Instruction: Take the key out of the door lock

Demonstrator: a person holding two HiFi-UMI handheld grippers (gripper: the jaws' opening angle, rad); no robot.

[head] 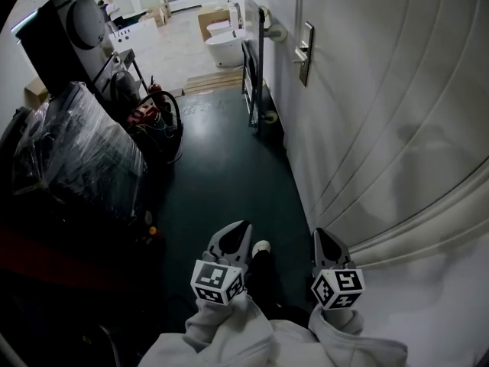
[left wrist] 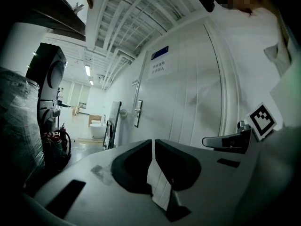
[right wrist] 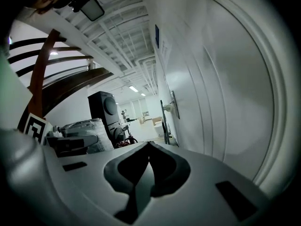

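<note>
I can't make out the key: the lock plate (head: 305, 53) on the door (head: 397, 90), at 1 o'clock in the head view, is too small to show a key or keyhole. That plate (left wrist: 137, 113) is no clearer in the left gripper view, nor (right wrist: 173, 104) in the right gripper view. Figures (head: 109, 6) at 11 o'clock are too small to tell. The plastic-wrapped bundle (head: 76, 151) at 9 o'clock fades into darkness, and the person's sleeves (head: 229, 331) are cut off at 6 o'clock.
</note>
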